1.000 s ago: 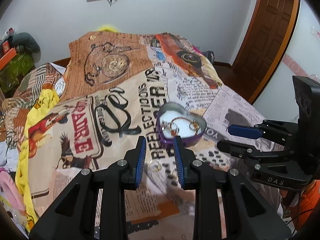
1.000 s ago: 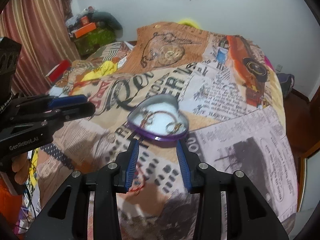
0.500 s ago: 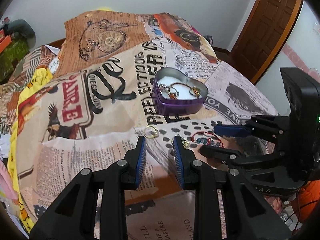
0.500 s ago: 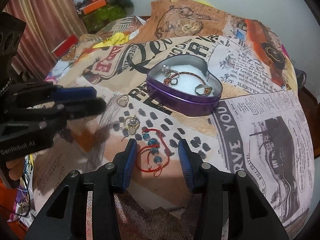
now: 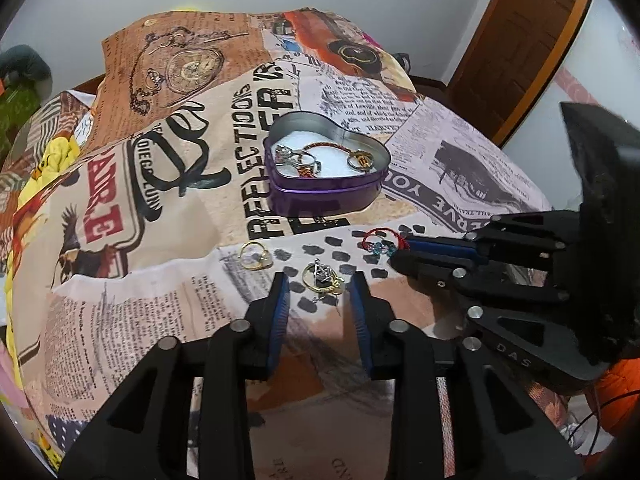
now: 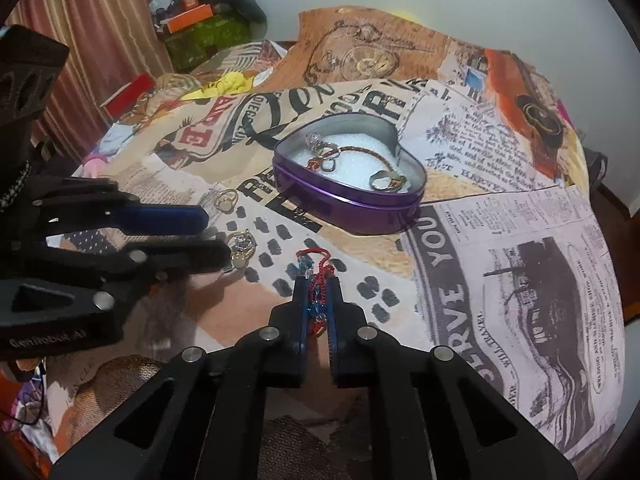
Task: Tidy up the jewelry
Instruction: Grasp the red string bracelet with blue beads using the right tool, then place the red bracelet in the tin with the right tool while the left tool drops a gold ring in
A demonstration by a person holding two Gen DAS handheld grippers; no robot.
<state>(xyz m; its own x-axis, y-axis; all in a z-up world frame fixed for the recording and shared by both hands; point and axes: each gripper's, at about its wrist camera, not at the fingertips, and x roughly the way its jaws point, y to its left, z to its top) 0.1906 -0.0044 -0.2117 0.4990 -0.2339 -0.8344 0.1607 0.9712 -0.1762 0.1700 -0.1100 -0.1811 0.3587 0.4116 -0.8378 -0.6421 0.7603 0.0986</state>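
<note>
A: Where does the red bracelet (image 6: 318, 284) lie?

B: Between the fingers of the right gripper (image 6: 316, 296), on the printed bedspread (image 6: 500, 216), in front of the purple heart-shaped tin (image 6: 352, 200). From the left wrist view only a loop of it shows at that gripper's tip.

A: How does it look?

B: A thin red cord with small blue beads, bunched into a narrow strand by the squeeze, its far end poking out past the fingertips.

A: And the grippers?

B: The right one is nearly closed, clenched on the bracelet. The left gripper (image 5: 316, 294) is released, jaws wide, with a gold ring cluster (image 5: 323, 278) lying on the bedspread just between its tips; I can't tell whether it touches it. A second gold ring (image 5: 254, 255) sits apart to the left.

A: The tin?

B: Open, with a white lining, holding several rings and a reddish cord bracelet.
</note>
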